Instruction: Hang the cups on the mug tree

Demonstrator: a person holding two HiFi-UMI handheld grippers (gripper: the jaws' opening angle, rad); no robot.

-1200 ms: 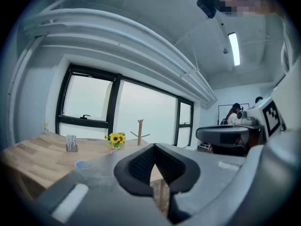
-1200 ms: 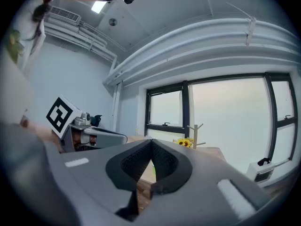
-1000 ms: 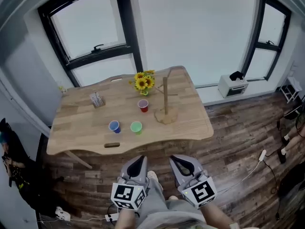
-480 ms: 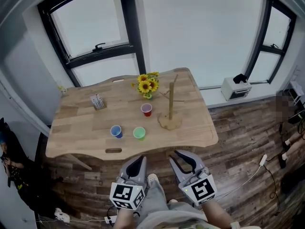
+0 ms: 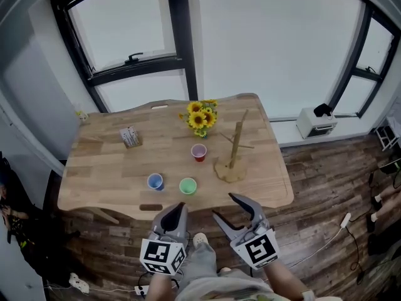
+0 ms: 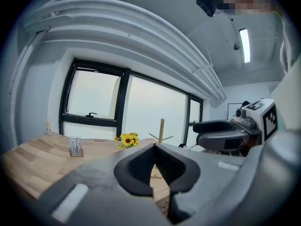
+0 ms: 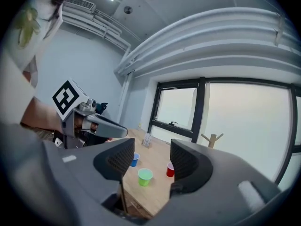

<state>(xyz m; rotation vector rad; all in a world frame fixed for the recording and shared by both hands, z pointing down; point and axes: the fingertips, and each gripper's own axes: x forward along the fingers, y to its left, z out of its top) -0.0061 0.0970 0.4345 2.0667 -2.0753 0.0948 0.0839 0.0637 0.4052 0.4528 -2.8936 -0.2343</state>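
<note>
Three cups stand on the wooden table (image 5: 100,187): a blue cup (image 5: 155,181), a green cup (image 5: 188,185) and, farther back, a red cup (image 5: 199,152). The wooden mug tree (image 5: 235,144) stands to their right with bare pegs. Both grippers hover short of the table's front edge. My left gripper (image 5: 178,208) is shut and holds nothing. My right gripper (image 5: 226,207) has just been opening and is open, with nothing between its fingers. The right gripper view looks across the green cup (image 7: 145,175), blue cup (image 7: 135,159), red cup (image 7: 170,170) and mug tree (image 7: 212,139).
A bunch of sunflowers (image 5: 202,114) stands behind the red cup. A small card holder (image 5: 130,136) sits at the table's back left. Windows run behind the table. A white box (image 5: 316,121) sits by the wall at the right, over the wooden floor.
Both grippers have moved forward toward the table's front edge. The right gripper's jaws have gone from shut to wide open. The left gripper has stayed shut.
</note>
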